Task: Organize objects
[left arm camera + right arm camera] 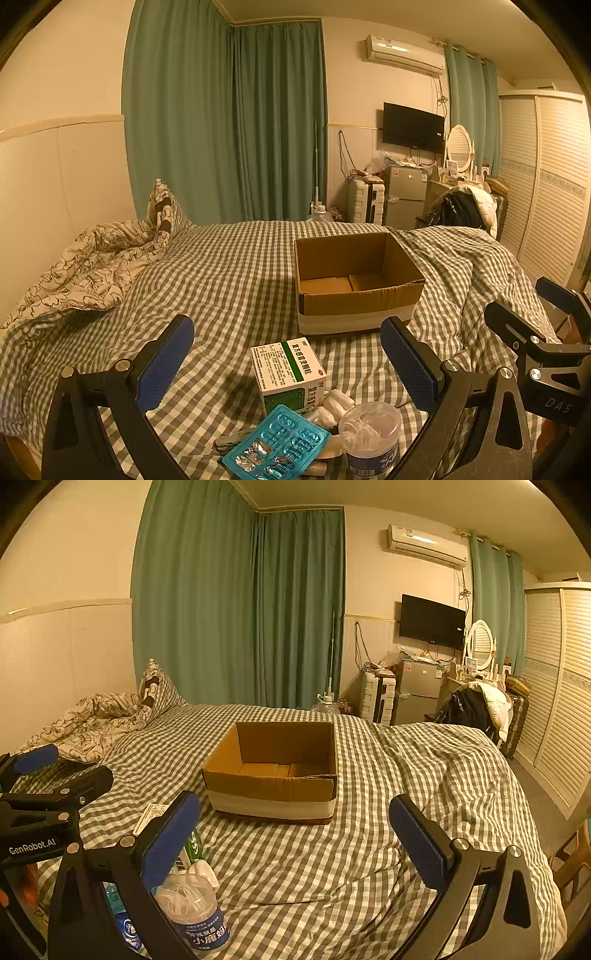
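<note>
An open, empty cardboard box (pixel 354 284) sits on the checked bed; it also shows in the right wrist view (pixel 273 771). In front of it lie a green-and-white medicine box (pixel 286 369), a teal blister pack (pixel 277 448), a clear tub of cotton swabs (pixel 371 435) and small white items (pixel 334 406). My left gripper (pixel 288 369) is open and empty, hovering over this pile. My right gripper (pixel 295 845) is open and empty, to the right of the swab tub (pixel 194 912). The right gripper also shows at the left view's right edge (pixel 546 332).
A crumpled floral duvet (pixel 92 269) lies at the bed's far left. Green curtains, a small fridge (pixel 406 195), a suitcase, a chair with clothes and a louvred wardrobe (pixel 546 192) stand beyond the bed. The bed edge drops off at right.
</note>
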Demonstrator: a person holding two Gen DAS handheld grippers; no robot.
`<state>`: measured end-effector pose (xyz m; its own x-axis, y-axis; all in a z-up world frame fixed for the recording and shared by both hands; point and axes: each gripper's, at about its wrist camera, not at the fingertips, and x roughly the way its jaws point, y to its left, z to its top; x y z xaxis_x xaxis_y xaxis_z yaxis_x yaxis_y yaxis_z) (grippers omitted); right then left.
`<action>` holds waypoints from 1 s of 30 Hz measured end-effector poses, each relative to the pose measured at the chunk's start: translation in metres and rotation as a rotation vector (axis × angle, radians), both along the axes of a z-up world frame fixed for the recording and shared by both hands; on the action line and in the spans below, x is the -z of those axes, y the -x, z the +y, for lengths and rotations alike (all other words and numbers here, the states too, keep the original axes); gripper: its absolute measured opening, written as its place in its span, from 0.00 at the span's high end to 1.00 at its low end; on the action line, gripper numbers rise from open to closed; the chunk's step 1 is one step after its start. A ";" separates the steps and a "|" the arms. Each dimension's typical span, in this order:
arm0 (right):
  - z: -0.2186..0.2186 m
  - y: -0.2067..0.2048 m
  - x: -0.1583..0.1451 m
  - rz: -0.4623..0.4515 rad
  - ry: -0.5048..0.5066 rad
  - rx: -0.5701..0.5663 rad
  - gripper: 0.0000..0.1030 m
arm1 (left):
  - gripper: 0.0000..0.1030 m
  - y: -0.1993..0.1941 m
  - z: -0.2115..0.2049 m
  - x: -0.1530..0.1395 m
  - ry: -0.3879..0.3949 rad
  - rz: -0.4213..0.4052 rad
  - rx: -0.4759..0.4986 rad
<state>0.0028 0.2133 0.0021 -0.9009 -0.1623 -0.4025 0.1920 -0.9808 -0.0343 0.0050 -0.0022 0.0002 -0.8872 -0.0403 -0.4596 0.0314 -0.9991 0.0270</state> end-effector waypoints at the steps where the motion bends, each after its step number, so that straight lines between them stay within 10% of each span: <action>1: -0.001 0.000 0.000 -0.001 0.000 0.000 0.00 | 0.00 0.000 0.000 0.000 0.000 0.000 -0.001; 30: -0.009 -0.002 -0.004 -0.004 0.001 -0.021 0.00 | 0.00 0.000 -0.001 -0.002 -0.004 0.002 -0.028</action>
<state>0.0052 0.2046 0.0062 -0.8957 -0.1819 -0.4056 0.2131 -0.9765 -0.0325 0.0052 -0.0035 0.0024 -0.8866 -0.0635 -0.4582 0.0598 -0.9980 0.0227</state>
